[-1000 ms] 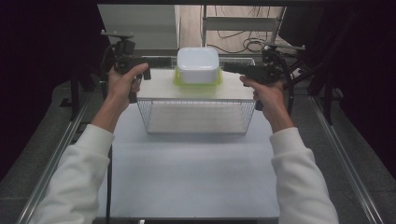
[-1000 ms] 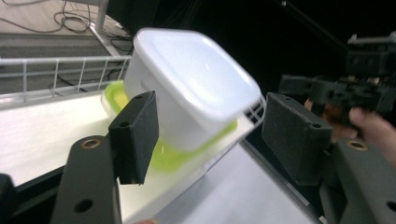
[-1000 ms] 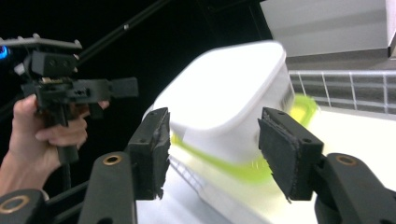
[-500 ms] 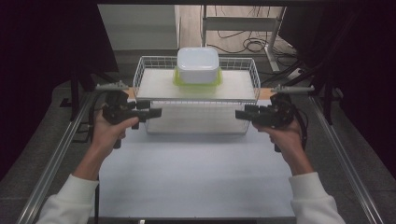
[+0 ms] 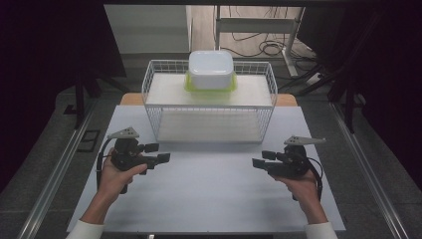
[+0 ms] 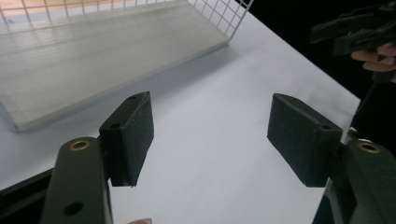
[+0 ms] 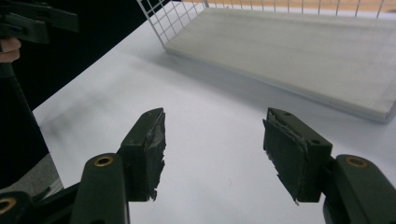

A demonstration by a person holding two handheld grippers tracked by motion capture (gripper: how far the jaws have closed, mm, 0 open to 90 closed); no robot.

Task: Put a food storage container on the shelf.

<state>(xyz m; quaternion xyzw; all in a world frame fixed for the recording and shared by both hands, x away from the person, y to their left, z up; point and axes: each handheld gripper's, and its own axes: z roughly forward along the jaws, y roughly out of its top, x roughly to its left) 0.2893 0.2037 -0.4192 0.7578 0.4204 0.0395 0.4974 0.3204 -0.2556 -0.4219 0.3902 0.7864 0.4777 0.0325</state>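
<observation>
A white worktop (image 5: 209,199) fills the lower half of the high view, and a white wire-mesh basket (image 5: 209,102) with a pale flat board across its top stands at its far edge, in the upper centre of the frame. On that board, at upper centre, sits a white rounded-square plastic container with a lime-green rim (image 5: 211,69). It looks light and rigid, probably with smooth, slightly slippery walls, so a hold from two opposite sides just above the green rim seems safest. At the lower left, the left gripper (image 5: 160,153) hangs low over the worktop, its jaws wide apart with nothing between them, having just been opening. At the lower right, the right gripper (image 5: 261,159) mirrors it, its jaws likewise spread and empty and just opening. Both are well apart from the container.
</observation>
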